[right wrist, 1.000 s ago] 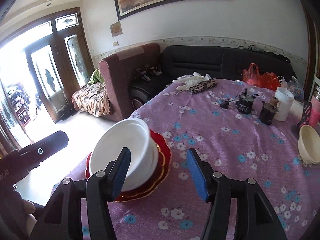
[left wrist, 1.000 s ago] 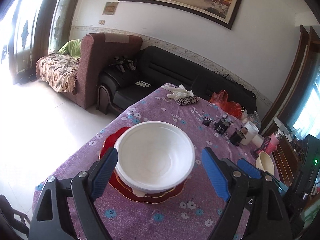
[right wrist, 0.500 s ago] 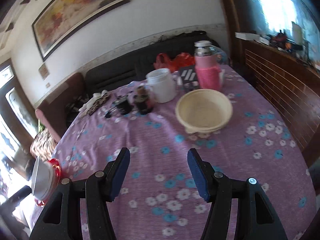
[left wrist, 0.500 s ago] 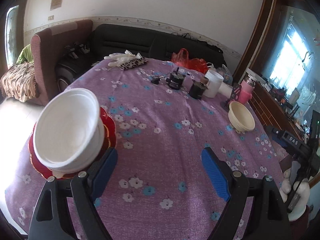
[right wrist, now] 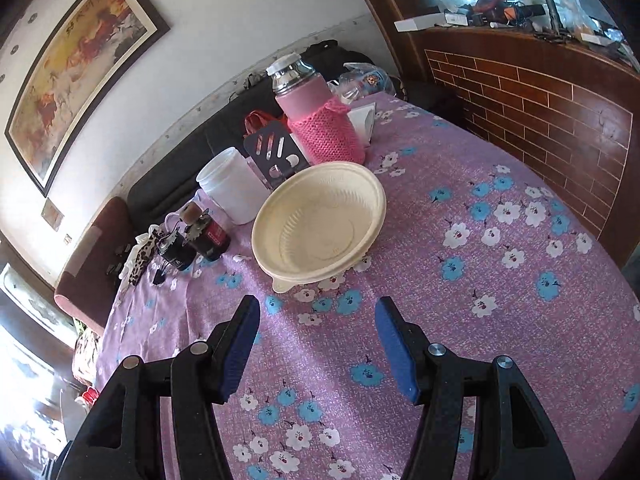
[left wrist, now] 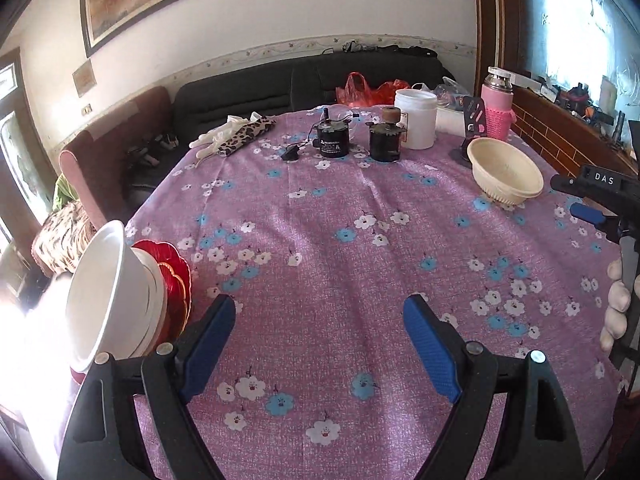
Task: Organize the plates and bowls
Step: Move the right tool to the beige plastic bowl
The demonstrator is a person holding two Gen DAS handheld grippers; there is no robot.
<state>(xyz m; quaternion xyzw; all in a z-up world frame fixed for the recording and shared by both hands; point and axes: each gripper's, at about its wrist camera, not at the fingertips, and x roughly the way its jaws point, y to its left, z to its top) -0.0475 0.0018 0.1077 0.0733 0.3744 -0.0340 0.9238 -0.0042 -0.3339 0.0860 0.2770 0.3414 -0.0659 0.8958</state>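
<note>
- Left wrist view: the left gripper (left wrist: 320, 344) hangs low over the purple floral tablecloth (left wrist: 340, 248), tongs spread wide and empty. The stack of white bowl (left wrist: 108, 296) on red plate (left wrist: 178, 280) sits at the table's left edge, just beside the left finger. My judgement: this hand should wait clear of the stack.
- Right wrist view: the right gripper (right wrist: 316, 344) points at the cream bowl (right wrist: 320, 224), tongs wide, empty, near it but apart. Best to straddle the near rim squarely, avoiding the white jar (right wrist: 234, 192) and pink flask (right wrist: 320, 120) behind.
</note>
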